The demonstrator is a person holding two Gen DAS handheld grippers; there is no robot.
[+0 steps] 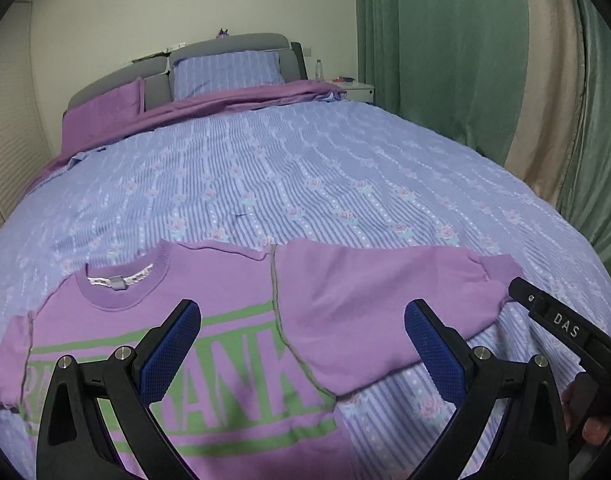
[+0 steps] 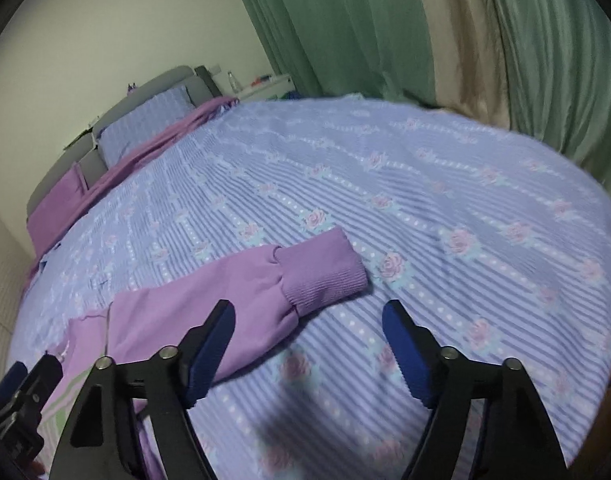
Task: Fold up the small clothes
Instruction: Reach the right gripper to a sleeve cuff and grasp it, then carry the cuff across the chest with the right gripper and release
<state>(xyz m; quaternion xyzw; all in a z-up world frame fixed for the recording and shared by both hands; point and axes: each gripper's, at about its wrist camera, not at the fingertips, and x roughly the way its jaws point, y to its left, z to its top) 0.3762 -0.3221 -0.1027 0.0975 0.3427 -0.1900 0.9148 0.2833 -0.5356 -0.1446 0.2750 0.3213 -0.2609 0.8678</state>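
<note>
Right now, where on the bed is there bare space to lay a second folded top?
Free: the striped duvet between the purple sweatshirt and the pillows, and the stretch beyond the sleeve cuff toward the green curtain. Crowded: the near edge, where the sweatshirt lies spread and both hand-held grippers hover.

Both wrist views face headboard (image 1: 241, 42), sharing sleeve (image 2: 241, 292)
</note>
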